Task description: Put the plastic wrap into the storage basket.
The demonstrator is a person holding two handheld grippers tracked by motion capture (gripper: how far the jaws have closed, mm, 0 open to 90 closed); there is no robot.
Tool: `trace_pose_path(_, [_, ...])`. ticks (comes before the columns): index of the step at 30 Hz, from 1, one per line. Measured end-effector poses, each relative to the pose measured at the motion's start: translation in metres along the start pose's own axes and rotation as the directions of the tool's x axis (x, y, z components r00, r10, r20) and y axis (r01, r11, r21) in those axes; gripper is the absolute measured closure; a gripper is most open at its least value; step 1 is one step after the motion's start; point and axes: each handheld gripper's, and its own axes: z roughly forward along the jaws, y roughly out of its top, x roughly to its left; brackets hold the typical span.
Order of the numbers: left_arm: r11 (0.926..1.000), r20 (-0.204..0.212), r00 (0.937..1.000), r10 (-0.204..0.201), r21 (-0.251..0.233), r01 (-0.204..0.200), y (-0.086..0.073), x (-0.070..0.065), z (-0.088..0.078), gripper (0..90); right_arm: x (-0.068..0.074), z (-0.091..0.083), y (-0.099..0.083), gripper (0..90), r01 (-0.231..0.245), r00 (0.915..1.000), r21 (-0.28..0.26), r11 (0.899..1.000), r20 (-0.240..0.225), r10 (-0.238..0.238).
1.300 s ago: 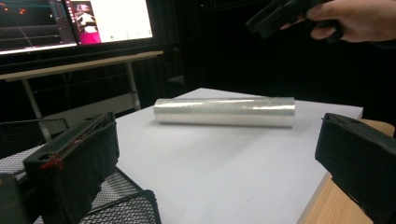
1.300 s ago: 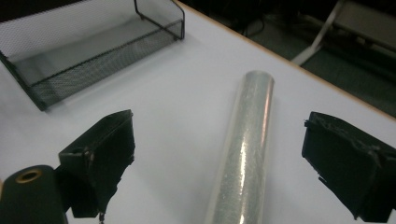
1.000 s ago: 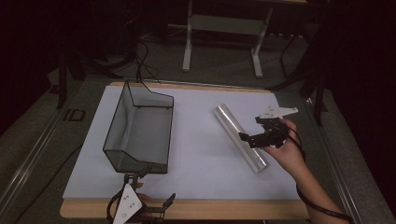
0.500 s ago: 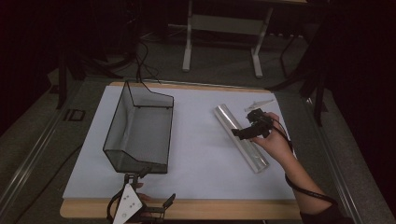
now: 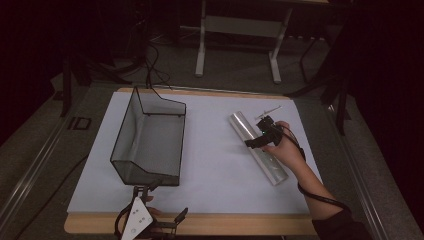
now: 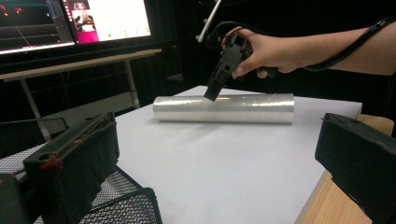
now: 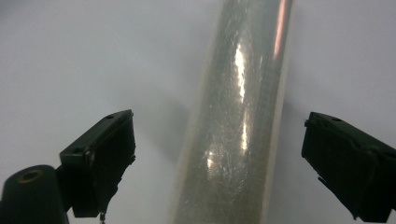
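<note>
The middle of the white table sheet (image 5: 215, 165) is bare, so a hand could pass there. The black wire mesh basket (image 5: 150, 145) stands big and tall near the left edge and blocks that side. The long shiny clear film roll (image 5: 257, 147) lies slanted near the right edge. The right gripper (image 7: 217, 163) sits spread wide over it, a jaw on each side.
</note>
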Motion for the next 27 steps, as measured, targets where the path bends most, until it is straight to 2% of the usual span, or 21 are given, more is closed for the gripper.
trace_pose_path(3, [1.0,0.0,1.0,-0.001,0.001,0.001,0.0,0.0,0.0,0.2,-0.002,0.009,-0.001,12.8,-0.008,0.9999,0.048,0.999,0.009,0.007])
trace_pose_path(7, [1.0,0.001,1.0,-0.001,0.002,0.001,0.0,0.0,0.001,0.2,-0.006,0.019,0.0,12.8,-0.027,0.9996,0.081,0.996,0.003,0.026])
trace_pose_path(12, [1.0,0.001,1.0,-0.003,0.003,0.003,-0.001,0.0,0.001,0.2,-0.008,0.031,0.004,13.9,-0.054,0.9985,0.15,0.987,0.002,0.054])
trace_pose_path(16, [1.0,0.002,1.0,-0.001,0.005,0.001,-0.001,0.0,0.001,0.2,-0.008,0.036,0.006,15.1,-0.062,0.998,0.178,0.982,0.001,0.063])
trace_pose_path(17, [1.0,0.002,1.0,0.0,0.005,0.0,-0.001,0.0,0.001,0.2,-0.009,0.038,0.007,15.2,-0.063,0.998,0.187,0.98,0.004,0.063])
trace_pose_path(18, [1.0,0.003,1.0,-0.001,0.004,0.001,-0.001,0.0,0.001,0.2,-0.009,0.04,0.008,19.3,-0.069,0.9976,0.196,0.978,0.009,0.069])
trace_pose_path(22, [1.0,0.003,1.0,0.004,0.007,-0.004,-0.001,0.0,0.001,0.2,-0.008,0.046,0.009,21.2,-0.089,0.996,0.237,0.967,0.01,0.089])
trace_pose_path(27, [0.9999,0.001,1.0,0.01,0.006,-0.01,0.0,-0.001,-0.001,0.3,-0.007,0.052,0.007,22.5,-0.095,0.9951,0.281,0.955,0.051,0.084])
